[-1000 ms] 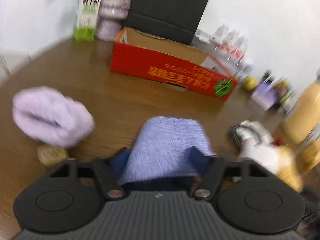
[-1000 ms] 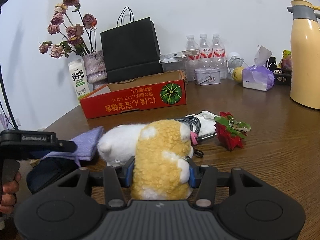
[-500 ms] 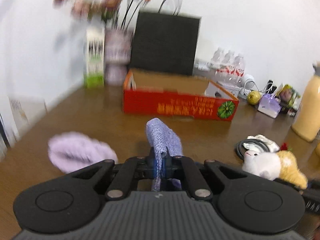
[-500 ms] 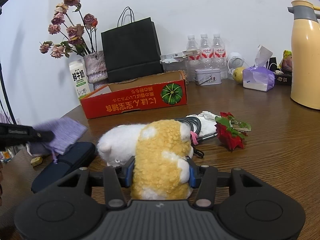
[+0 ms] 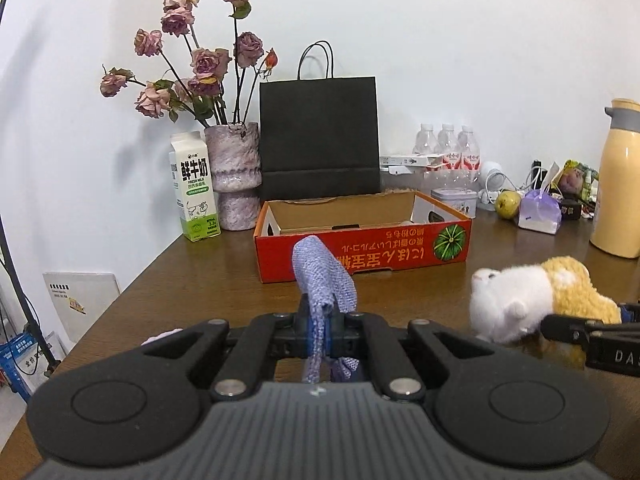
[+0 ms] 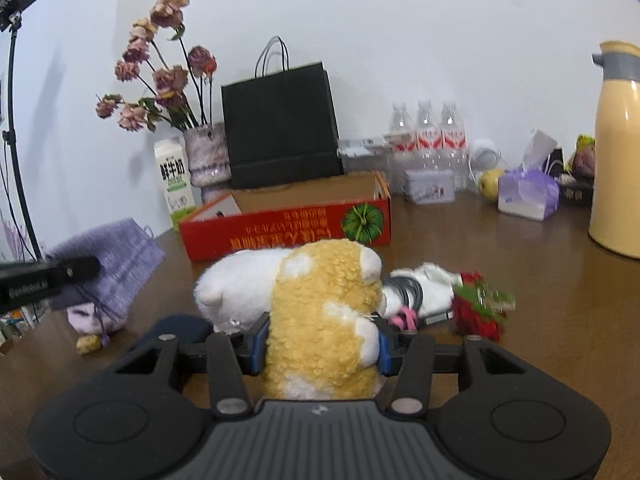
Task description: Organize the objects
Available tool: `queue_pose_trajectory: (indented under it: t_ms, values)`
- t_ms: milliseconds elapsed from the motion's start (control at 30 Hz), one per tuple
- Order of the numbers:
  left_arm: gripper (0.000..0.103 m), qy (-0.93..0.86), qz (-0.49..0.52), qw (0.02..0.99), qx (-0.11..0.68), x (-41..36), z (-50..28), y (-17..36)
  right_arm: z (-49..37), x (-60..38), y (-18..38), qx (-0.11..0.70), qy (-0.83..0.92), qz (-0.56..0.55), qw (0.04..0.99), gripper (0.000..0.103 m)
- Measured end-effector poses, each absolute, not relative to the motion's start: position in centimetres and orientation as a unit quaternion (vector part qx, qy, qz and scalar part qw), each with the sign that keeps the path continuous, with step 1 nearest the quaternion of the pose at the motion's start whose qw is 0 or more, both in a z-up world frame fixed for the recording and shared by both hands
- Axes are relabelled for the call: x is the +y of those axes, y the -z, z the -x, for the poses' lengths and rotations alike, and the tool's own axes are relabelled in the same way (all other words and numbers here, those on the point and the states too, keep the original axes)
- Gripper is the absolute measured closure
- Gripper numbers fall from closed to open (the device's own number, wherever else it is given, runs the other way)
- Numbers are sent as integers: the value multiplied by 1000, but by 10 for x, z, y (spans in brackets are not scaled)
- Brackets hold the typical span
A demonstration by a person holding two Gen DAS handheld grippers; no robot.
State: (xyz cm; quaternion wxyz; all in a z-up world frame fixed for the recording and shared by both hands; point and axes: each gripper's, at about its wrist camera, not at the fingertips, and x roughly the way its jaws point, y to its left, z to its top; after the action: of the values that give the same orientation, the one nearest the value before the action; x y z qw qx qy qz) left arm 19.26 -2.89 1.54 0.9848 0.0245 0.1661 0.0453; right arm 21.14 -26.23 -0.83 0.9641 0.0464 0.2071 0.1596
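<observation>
Left wrist view: left gripper clenched on a lavender knitted cloth, jaws pressed together with only the fabric between them. Cloth pinched near its lower part; upper fold rising ahead of the fingertips and flopping to the right, a short tail hanging below the jaws toward the camera. Lifted clear of the wooden table. Straight beyond it, a red cardboard box with a pumpkin print, open at the top, standing on the table. Behind the box a black paper bag, a mottled vase of dried roses and a milk carton. Far right, a cream thermos jug. At right, a white-and-yellow plush toy, its yellow rear reaching the black finger of the right gripper at the frame's edge.

Right wrist view: right gripper grasping the plush toy, blue pads pressed into both flanks of the yellow body, jaws partly apart around its bulk. Toy's white head stretching forward and left past the fingertips; yellow body filling the gap between the fingers and bulging above them. Whether it rests on the table or hangs just above, unclear. Just right of the toy, a coiled cable with a white cloth and a red artificial rose, slightly blurred. At left, the other gripper's black finger across the lavender cloth, held above a pale purple plush lump. A dark blue case lying flat just left of the fingers. Red box farther back.
</observation>
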Motion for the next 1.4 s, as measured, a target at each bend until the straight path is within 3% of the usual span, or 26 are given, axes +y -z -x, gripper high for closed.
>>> queue_pose_trajectory:
  t_ms: [1400]
  values:
    - [97, -22, 28, 990, 140, -31, -282, -54, -298, -210, -40, 177, -165, -34, 970, 55]
